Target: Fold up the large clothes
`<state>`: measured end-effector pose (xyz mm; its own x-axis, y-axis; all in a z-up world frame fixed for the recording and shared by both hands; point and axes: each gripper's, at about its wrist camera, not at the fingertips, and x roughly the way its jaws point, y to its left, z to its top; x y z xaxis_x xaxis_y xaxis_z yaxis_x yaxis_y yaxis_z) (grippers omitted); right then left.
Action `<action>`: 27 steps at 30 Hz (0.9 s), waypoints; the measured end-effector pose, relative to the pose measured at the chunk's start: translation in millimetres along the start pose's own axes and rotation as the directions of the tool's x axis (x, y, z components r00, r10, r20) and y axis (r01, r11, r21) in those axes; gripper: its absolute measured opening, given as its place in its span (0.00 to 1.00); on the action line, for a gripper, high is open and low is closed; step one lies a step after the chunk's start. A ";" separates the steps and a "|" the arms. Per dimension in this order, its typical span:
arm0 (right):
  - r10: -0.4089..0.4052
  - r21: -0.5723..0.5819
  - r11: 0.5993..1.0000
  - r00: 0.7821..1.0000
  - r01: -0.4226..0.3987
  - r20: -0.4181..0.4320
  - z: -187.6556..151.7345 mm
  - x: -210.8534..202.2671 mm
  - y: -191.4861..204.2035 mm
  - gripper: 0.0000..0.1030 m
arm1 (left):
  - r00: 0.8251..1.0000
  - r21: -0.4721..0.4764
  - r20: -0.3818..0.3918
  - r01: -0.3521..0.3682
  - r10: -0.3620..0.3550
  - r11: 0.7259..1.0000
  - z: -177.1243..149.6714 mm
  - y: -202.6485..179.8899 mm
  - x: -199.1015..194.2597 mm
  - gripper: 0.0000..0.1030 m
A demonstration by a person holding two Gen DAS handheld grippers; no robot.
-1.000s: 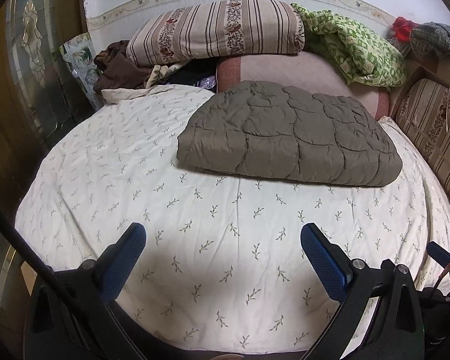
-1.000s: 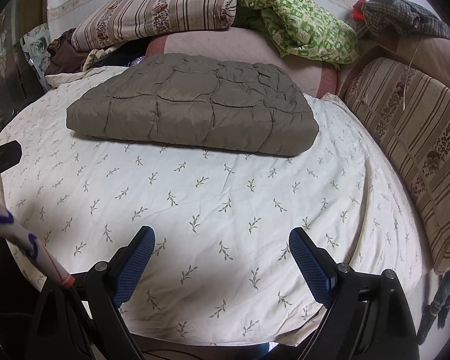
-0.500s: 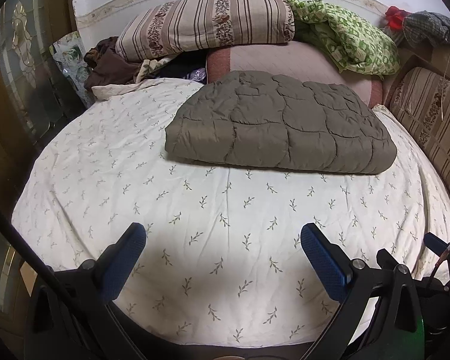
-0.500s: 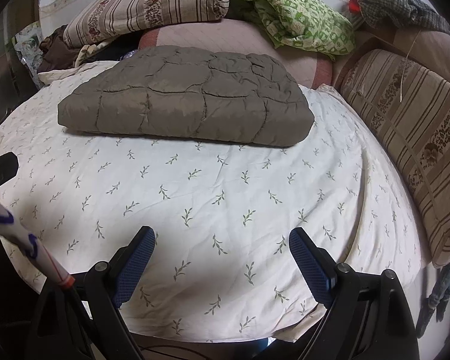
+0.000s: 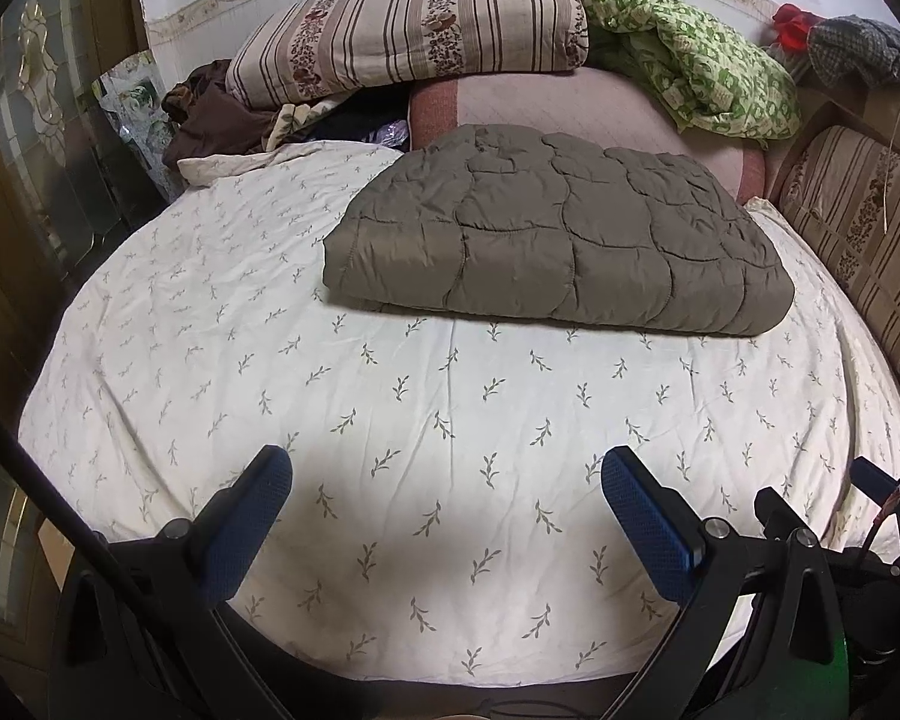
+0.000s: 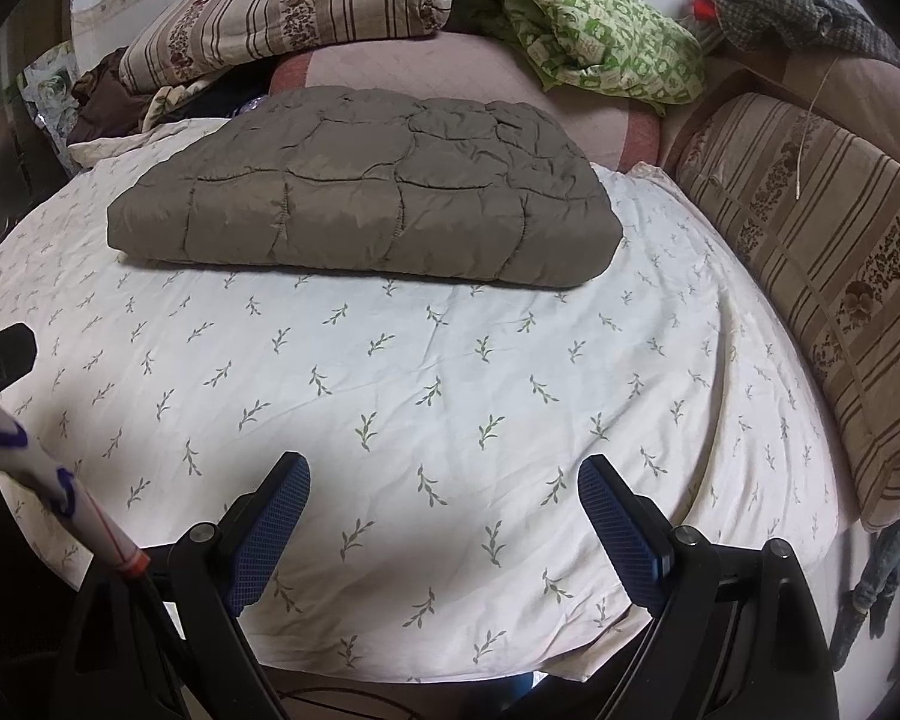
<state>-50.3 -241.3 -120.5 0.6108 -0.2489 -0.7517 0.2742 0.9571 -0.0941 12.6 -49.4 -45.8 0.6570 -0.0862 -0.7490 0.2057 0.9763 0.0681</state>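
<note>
A grey-brown quilted garment (image 5: 558, 240) (image 6: 366, 210) lies folded into a thick rectangle at the far middle of the bed. The bed sheet (image 5: 390, 420) (image 6: 450, 390) is cream with small leaf sprigs. My left gripper (image 5: 444, 474) hovers open over the near edge of the sheet, well short of the garment, nothing between its blue pads. My right gripper (image 6: 444, 480) is open too, likewise above the sheet's front edge and apart from the garment. Part of the right gripper's frame (image 5: 870, 480) shows at the left wrist view's lower right.
Striped pillows (image 5: 408, 36) (image 6: 822, 252), a green patterned blanket (image 5: 702, 66) (image 6: 594, 42), a pink cushion (image 5: 570, 102) and dark clothes (image 5: 210, 120) crowd the bed's far side and right. A door (image 5: 24, 138) stands at the left.
Both views have drawn back a little and shifted; the folded garment now sits slightly higher and farther. The garment itself has not moved, and both grippers stayed open.
</note>
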 end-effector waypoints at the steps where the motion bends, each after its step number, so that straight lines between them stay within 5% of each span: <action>1: -0.001 -0.005 1.000 1.000 0.001 0.000 0.0 -0.1 1.2 0.91 | 1.000 -0.001 -0.001 0.001 -0.001 1.000 0.1 0.5 0.3 1.00; 27: -0.032 -0.045 0.999 0.999 0.031 -0.028 20.4 18.7 12.3 0.91 | 0.998 -0.038 -0.063 0.002 -0.005 0.999 0.6 11.0 25.5 1.00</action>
<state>-20.3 -237.1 -122.4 0.5806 -0.2754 -0.7662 0.2593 0.9546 -0.1466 32.0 -40.9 -63.7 0.6088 -0.0780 -0.7895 0.1798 0.9828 0.0415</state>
